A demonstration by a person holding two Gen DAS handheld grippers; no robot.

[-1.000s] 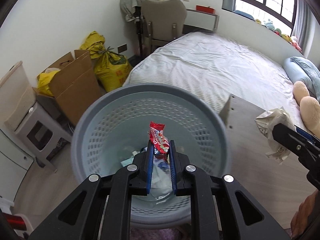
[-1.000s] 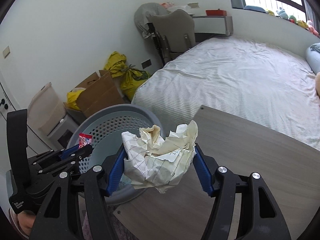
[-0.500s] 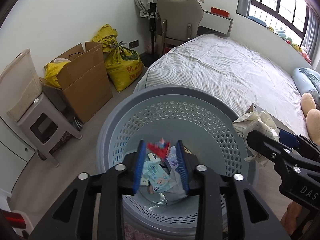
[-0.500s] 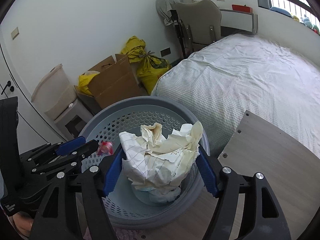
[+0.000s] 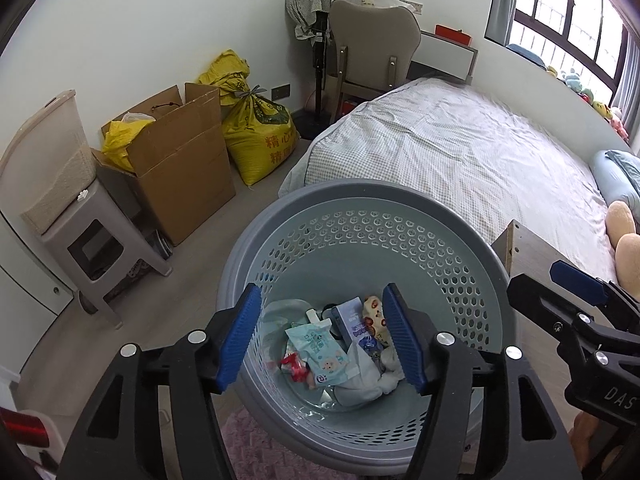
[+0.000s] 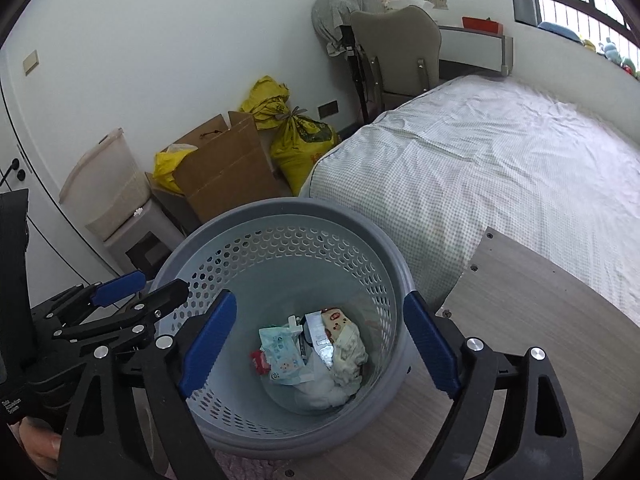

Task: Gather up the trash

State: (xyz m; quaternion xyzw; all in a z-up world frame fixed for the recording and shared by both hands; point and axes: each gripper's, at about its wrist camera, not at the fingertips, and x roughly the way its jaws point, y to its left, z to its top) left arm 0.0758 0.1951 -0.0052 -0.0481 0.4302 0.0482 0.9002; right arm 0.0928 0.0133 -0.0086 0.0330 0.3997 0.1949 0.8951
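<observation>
the round grey plastic laundry-style basket with the perforated pale blue inside (image 5: 360, 216) is seen from above in both wrist views, standing on the floor between the bed with the pale checked sheet (image 5: 460, 152) and the wood-grain worktop (image 6: 532, 304), right against the worktop's corner. the left gripper (image 5: 322, 338) is held over the basket mouth with its blue-padded fingers (image 5: 240, 334) spread wide and nothing gripped between them. same story for the right gripper (image 6: 318, 346), fingers (image 6: 430, 342) wide apart and empty, hovering over the basket too, and the left one can be spotted just beside it at the left edge of that view. the trash is piled at the bottom of the basket: a red snack wrapper (image 5: 294, 366) at the left, touching a pale blue wet-wipes pack with a baby face on it (image 5: 318, 350), a crumpled cream paper ball with lined print (image 6: 348, 346) at the right, a small blue-and-white carton (image 5: 354, 320), plus some white tissue stuff underneath that can't really be made out. behind the basket, an open brown cardboard box (image 5: 180, 160) and a tied yellow sack (image 5: 256, 128) are parked against the white wall.
</observation>
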